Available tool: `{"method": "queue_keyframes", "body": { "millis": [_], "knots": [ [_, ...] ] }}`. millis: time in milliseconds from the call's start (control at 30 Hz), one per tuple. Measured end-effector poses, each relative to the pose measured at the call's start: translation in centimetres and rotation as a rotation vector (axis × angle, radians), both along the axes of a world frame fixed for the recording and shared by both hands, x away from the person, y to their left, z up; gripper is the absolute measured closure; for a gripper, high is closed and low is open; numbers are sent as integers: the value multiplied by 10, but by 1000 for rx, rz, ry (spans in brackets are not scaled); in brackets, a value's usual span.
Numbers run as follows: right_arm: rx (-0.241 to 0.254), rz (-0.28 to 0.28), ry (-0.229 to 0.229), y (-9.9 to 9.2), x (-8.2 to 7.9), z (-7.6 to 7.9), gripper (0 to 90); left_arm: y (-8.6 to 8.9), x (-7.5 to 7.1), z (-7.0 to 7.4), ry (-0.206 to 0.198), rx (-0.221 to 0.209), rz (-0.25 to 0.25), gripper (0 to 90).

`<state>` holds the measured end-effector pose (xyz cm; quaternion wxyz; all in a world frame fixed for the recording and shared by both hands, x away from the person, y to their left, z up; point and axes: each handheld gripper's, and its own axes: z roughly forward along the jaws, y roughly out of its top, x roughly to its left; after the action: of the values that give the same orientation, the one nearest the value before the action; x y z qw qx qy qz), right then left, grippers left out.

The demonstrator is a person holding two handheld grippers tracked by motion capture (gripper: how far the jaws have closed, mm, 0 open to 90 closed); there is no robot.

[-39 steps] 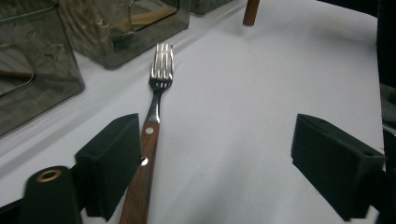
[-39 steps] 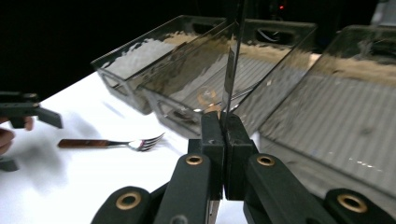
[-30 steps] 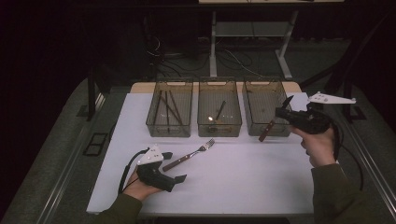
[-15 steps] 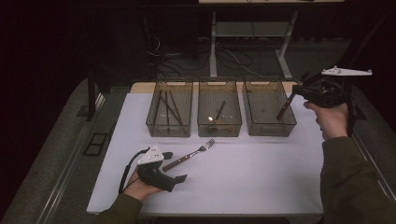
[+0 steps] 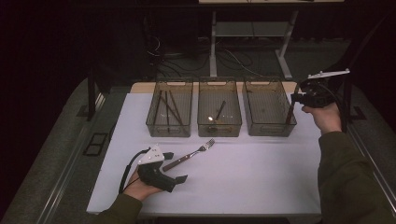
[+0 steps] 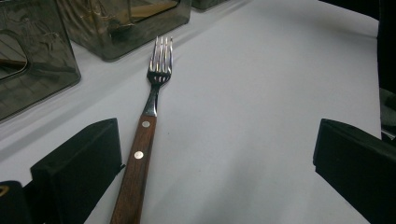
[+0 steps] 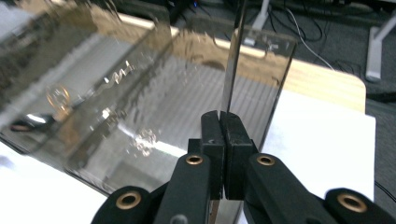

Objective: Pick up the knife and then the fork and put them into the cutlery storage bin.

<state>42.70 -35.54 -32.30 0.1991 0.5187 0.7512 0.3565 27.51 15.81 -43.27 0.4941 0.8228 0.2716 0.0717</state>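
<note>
Knife (image 7: 232, 65): thin blade pinched between the pressed-together jaws of the right gripper (image 7: 223, 140), rising past the far corner of the right-hand bin (image 7: 154, 93). Seen edge-on in the right gripper view; in the high view reduced to a dark slanted sliver (image 5: 290, 111) at that bin's right wall, near the right edge of the white table (image 5: 261, 186). Handle hidden behind the jaws.

Right gripper (image 5: 299, 98), high view: held off the table beside the right bin (image 5: 268, 106), jaws turned toward the bins, grey plate on top, hand (image 5: 326, 116) wrapped around from below, sleeved forearm running up from the bottom right corner.

Fork (image 6: 144, 135): wooden handle with two rivets, steel tines pointing at the bins, lying flat on the table. Rivets and tines legible in the left gripper view; in the high view a small slanted shape (image 5: 189, 154) in front of the middle bin (image 5: 219, 106).

Left gripper (image 6: 215, 158): jaws spread wide, fork handle just beside the left-hand jaw, contact not clear. High view: gripper (image 5: 175, 165) resting low near the table's front-left area, hand (image 5: 140, 186) beneath it.

Left bin (image 5: 169, 108): several dark sticks inside. Middle bin: one dark utensil with a bright glint.
</note>
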Motion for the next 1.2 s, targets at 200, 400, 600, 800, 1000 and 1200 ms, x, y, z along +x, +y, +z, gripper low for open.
{"method": "queue_keyframes", "body": {
  "millis": [200,400,600,800,1000,1200],
  "knots": [
    [-9,4,35,1,3,-16,890,-1,0,0,1,1,-3,0],
    [13,7,-9,6,8,-27,877,-2,0,-1,4,2,-8,0],
    [29,20,8,18,19,-49,860,-2,0,0,5,4,-12,0],
    [17,40,43,30,29,-61,843,-2,0,0,2,10,-17,1],
    [-4,35,62,35,31,-66,701,-3,0,0,1,14,-17,1],
    [64,40,44,28,24,-57,576,-3,0,0,2,14,-16,2]
  ]
}}
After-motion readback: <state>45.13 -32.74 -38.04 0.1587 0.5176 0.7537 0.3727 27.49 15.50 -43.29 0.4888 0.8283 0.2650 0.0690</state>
